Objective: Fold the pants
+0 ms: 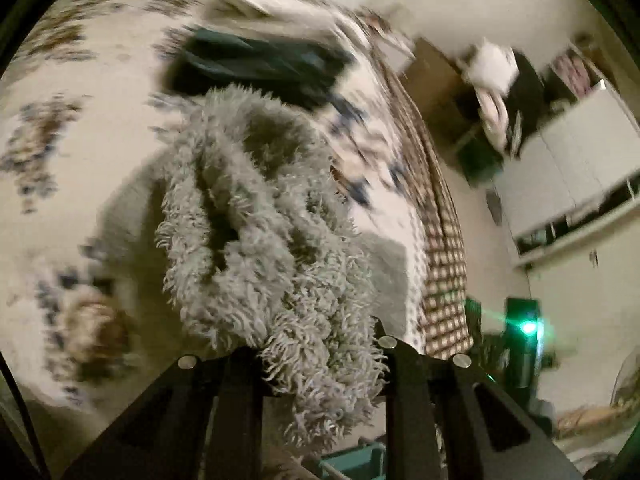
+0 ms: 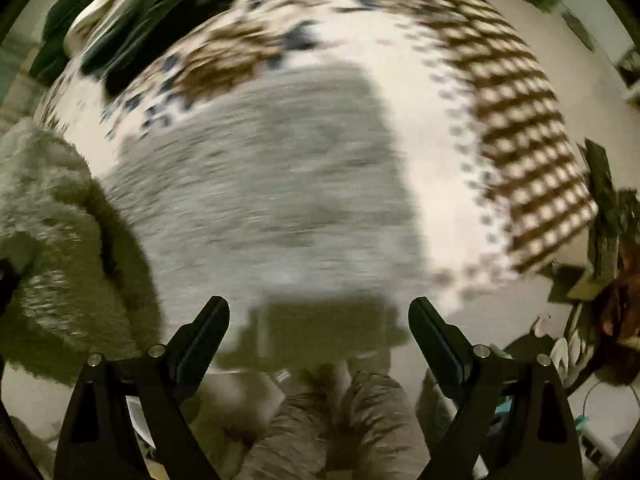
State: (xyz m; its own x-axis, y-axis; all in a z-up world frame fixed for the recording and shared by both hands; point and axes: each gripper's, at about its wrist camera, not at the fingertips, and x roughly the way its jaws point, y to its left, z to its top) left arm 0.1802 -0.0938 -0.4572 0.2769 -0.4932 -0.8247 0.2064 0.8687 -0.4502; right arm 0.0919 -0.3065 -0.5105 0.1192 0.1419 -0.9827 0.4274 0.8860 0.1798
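Observation:
The pants are grey and fluffy. In the left wrist view my left gripper [image 1: 320,356] is shut on a bunched fold of the pants [image 1: 260,208], lifted above the bed, with the fleece hanging over the fingers. In the right wrist view the rest of the pants [image 2: 272,184] lies flat on the bedspread, blurred by motion, and the lifted part [image 2: 52,216] shows at the left. My right gripper [image 2: 318,312] is open and empty above the near edge of the flat part.
The bed has a cream bedspread [image 1: 80,120] with brown and blue flowers and a checked border [image 1: 440,240]. A dark folded garment [image 1: 256,64] lies farther back on the bed. Shelves and cupboards [image 1: 560,152] stand to the right. The person's legs [image 2: 340,420] show below.

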